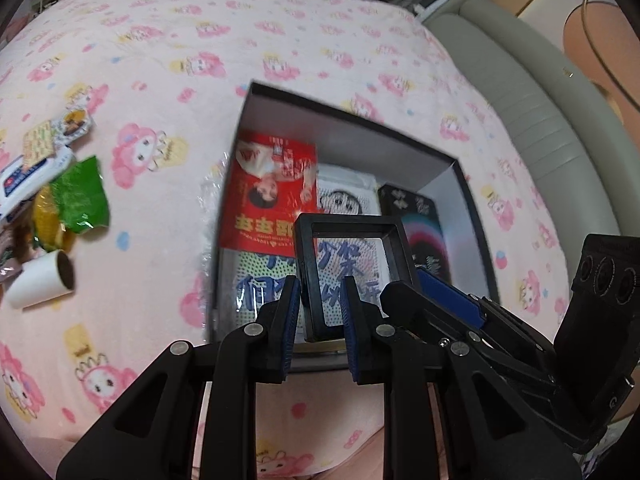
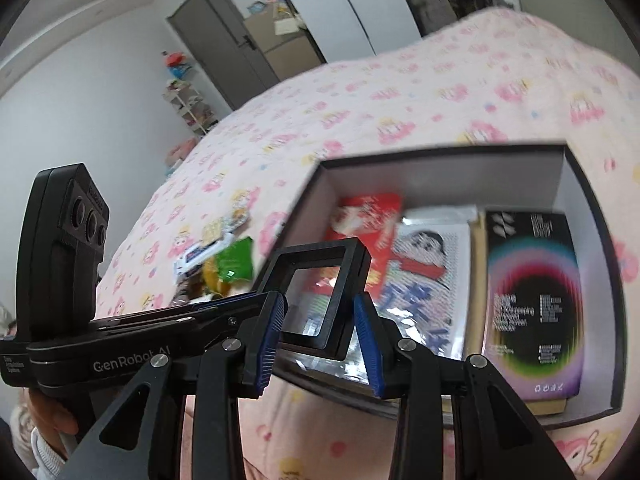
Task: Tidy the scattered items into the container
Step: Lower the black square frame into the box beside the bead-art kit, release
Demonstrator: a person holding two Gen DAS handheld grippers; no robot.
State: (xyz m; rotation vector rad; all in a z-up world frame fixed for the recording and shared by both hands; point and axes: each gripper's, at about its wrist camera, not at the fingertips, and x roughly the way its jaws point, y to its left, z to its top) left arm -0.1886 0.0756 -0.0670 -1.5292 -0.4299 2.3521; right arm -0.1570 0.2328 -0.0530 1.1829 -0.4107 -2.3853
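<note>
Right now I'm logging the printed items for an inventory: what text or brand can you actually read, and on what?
"GenRobot AI": on the black body of the left gripper, seen in the right wrist view.
Large yellow Chinese characters, upside down, on the red printed packet: blurred, unreadable.
Blue Chinese characters on the dotted clear bag: blurred.
White lines on the black rainbow-ring box: too small.

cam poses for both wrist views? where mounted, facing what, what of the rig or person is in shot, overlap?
Left wrist: on the left gripper, looking down along its fingers into the open black cardboard box on the pink cartoon-print blanket; the right gripper enters from the right.
Right wrist: on the right gripper, facing the same box across the bed toward a grey door; the left gripper comes in from the left, with a hand at bottom left.
Shared: the square black frame with a clear window, held by both grippers, and the box.
</note>
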